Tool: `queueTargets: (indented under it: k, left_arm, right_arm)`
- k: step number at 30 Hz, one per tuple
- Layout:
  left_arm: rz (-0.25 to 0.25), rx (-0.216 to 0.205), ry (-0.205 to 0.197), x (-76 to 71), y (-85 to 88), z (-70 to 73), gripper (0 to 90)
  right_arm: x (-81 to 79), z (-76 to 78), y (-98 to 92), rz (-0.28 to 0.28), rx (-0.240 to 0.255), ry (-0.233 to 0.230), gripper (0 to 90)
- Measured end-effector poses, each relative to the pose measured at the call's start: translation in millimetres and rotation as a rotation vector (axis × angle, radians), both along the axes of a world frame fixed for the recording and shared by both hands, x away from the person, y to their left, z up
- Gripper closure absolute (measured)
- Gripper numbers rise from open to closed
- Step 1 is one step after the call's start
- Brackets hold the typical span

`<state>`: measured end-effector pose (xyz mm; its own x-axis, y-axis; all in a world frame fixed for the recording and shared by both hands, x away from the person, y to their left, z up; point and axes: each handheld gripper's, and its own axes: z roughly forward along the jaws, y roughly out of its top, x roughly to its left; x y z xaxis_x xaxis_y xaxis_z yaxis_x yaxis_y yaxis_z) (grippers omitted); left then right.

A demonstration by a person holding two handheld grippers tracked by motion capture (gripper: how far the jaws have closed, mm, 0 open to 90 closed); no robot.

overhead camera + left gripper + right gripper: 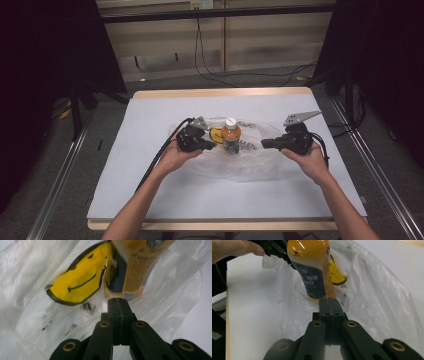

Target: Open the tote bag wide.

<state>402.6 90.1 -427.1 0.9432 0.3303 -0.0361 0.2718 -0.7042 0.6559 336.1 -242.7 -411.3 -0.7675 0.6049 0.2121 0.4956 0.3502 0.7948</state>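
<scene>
light: bright table, dark edges | glare: plastic bag [372, 290] | blur: close bottle [135, 267]

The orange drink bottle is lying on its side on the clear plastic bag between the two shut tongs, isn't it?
Not quite: the orange drink bottle stands upright, white cap on top, as the high view shows. The rest holds: it is on the clear plastic bag, between the shut left tongs and right tongs.

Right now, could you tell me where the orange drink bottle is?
In the high view the orange drink bottle stands upright near the table's middle, on the clear plastic bag, between the left claw and the right claw.
</scene>
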Motion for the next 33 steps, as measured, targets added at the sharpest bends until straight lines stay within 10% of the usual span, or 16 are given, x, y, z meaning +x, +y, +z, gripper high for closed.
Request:
queueTargets:
  k: [10,23,33]
  left_arm:
    - [-0.012,0.059,0.033,5.3,-17.1,-19.3,90.0]
    - [-0.103,0.135,0.046,-18.4,-29.5,-33.5,90.0]
    - [-0.185,0.155,0.055,-55.8,-24.4,-34.5,90.0]
  right_arm:
    - [39.6,4.6,30.3,0.062,-0.137,0.091,90.0]
    - [105.4,-45.6,81.9,0.125,-0.355,0.33,90.0]
    - [138.8,-52.4,79.7,-0.004,-0.365,0.346,90.0]
